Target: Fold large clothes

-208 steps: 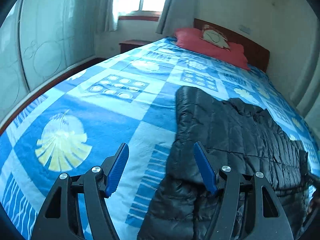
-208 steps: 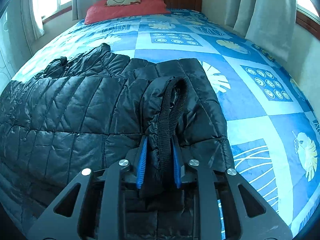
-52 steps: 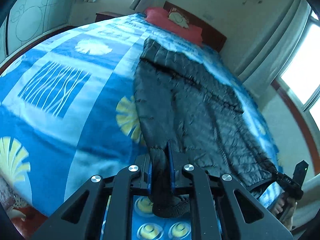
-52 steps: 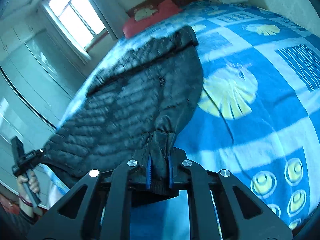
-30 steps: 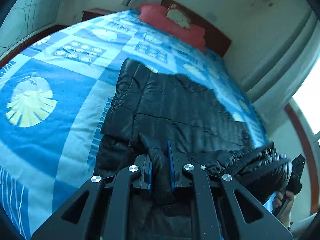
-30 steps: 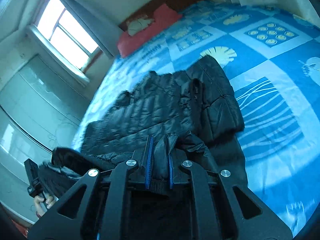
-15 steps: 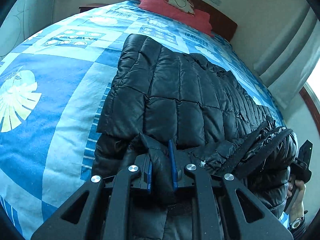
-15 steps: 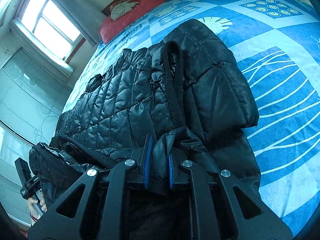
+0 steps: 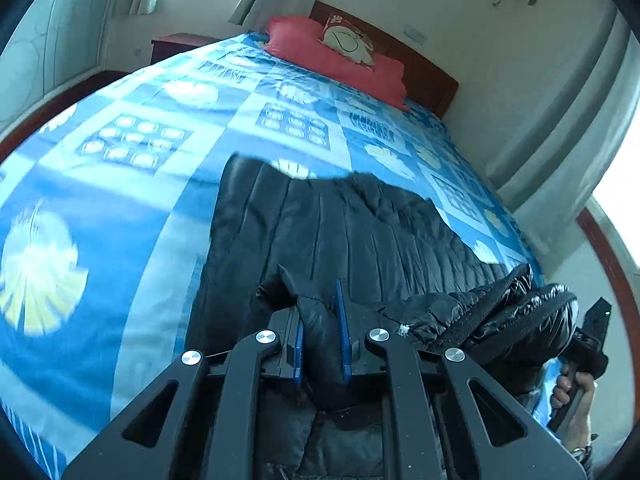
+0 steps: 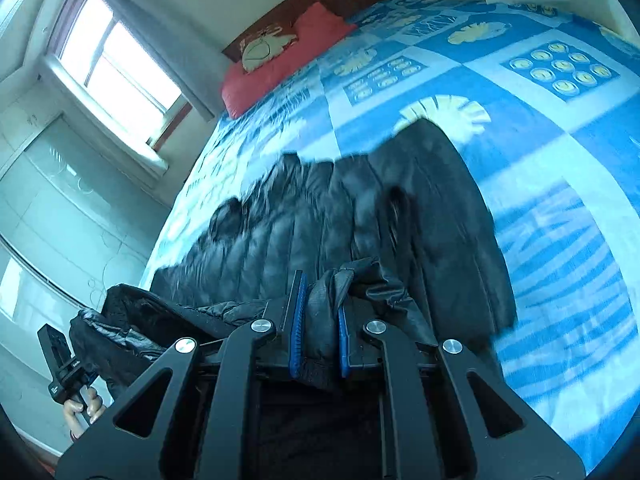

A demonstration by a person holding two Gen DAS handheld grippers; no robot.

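A black quilted puffer jacket [image 9: 340, 232] lies on the blue patterned bedspread [image 9: 120, 184]; it also shows in the right wrist view [image 10: 320, 220]. My left gripper [image 9: 320, 320] is shut on a corner of the jacket's near edge. My right gripper [image 10: 322, 312] is shut on the other corner of that edge. The edge hangs bunched between the two grippers, above the part lying flat. In the left wrist view the other hand-held gripper [image 9: 592, 344] shows at the right; in the right wrist view the other one [image 10: 64, 372] shows at the left.
Red pillows [image 9: 340, 64] and a wooden headboard [image 9: 424, 76] are at the far end of the bed. A nightstand [image 9: 176, 46] stands by the window wall. Curtains [image 9: 568, 136] hang on the right. Wardrobe doors [image 10: 48, 208] stand left of the bed.
Both grippers have lifted and tilted up with the jacket edge held. The views now look further toward the headboard, and the flat part of the jacket sits lower and blurred.
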